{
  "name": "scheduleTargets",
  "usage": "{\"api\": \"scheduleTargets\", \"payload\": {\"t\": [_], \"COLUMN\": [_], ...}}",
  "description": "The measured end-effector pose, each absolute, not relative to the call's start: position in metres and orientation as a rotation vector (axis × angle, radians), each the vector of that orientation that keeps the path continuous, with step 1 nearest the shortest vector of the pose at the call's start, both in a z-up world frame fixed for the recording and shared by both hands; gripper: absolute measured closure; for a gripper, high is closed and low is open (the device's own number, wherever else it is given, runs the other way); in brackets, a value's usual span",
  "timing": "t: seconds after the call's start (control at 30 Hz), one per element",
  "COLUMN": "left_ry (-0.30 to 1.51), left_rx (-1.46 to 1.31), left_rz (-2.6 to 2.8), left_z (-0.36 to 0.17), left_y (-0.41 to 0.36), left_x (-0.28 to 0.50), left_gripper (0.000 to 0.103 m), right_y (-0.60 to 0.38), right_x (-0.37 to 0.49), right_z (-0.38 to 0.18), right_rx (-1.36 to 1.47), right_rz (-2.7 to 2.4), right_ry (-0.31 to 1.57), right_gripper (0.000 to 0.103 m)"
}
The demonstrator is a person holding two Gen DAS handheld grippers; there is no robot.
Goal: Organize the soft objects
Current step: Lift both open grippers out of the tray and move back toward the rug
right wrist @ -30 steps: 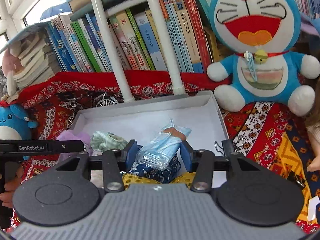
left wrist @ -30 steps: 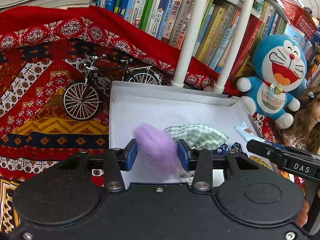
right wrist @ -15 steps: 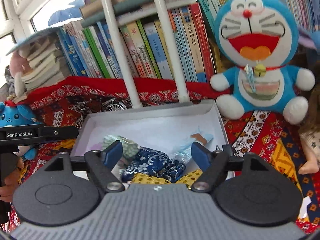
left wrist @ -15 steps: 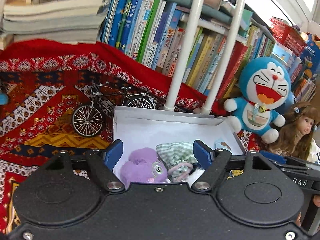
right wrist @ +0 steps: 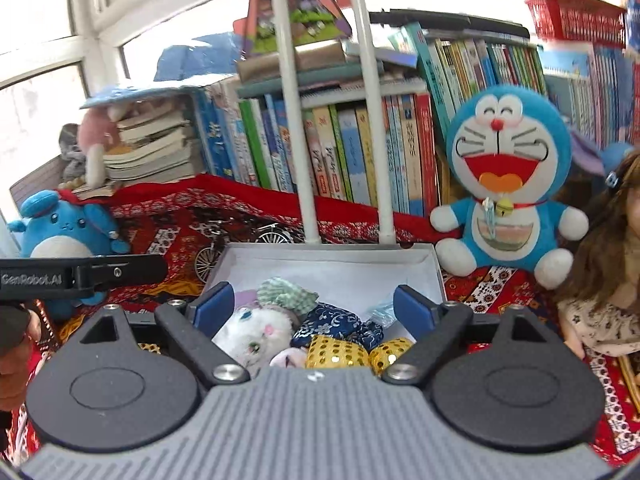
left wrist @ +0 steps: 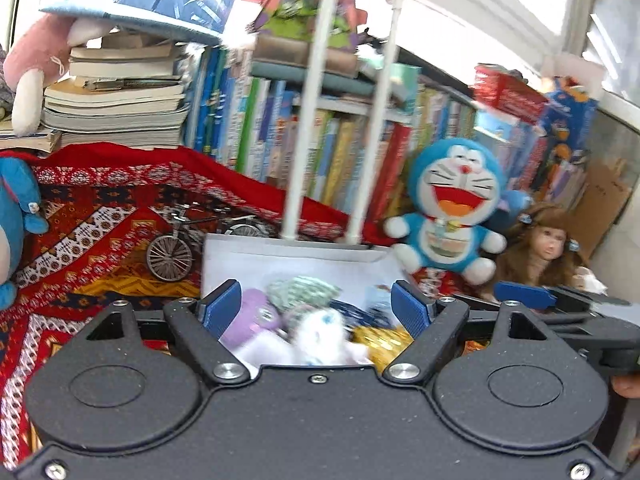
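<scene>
Centrally, one white box (right wrist: 434, 276) lies on the patterned red cloth (right wrist: 168, 216), with one blue cat plush (right wrist: 508, 184) just right of it and one model bicycle (left wrist: 170, 248) just left. Inside the box lie six soft things: a white plush (right wrist: 256, 330), purple plush (left wrist: 252, 316), green checked cloth (right wrist: 286, 296), navy floral cloth (right wrist: 336, 320), gold sequin piece (right wrist: 336, 356) and blue packet (right wrist: 382, 312). Both the left hand-held gripper (left wrist: 314, 306) and right hand-held gripper (right wrist: 314, 308) tilt down over the box, jaws just opened wide, gripping nothing.
</scene>
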State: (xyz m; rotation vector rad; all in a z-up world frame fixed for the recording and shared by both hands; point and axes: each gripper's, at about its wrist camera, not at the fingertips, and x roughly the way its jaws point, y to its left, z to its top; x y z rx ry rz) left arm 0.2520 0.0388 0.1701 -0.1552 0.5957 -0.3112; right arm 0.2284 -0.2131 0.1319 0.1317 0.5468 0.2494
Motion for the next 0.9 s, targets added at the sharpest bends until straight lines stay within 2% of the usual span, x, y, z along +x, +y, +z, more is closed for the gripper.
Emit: {"api": "scheduleTargets", "payload": {"t": [0.53, 0.9], "left_ry": [0.443, 0.377], "left_rx": [-0.112, -0.109], "left_rz": [-0.365, -0.38], "left_z": [0.166, 0.142], "left_y": [0.006, 0.002], "left_x": [0.123, 0.073], "left_gripper": [0.018, 0.016], "right_y": [-0.241, -0.264], "right_x": [0.118, 0.088], "right_z": [0.134, 0.123], "right_rx": [0.055, 0.13], "right_rz": [0.267, 0.331], "right_ry": [0.394, 0.362], "right_gripper": [0.0, 0.0]}}
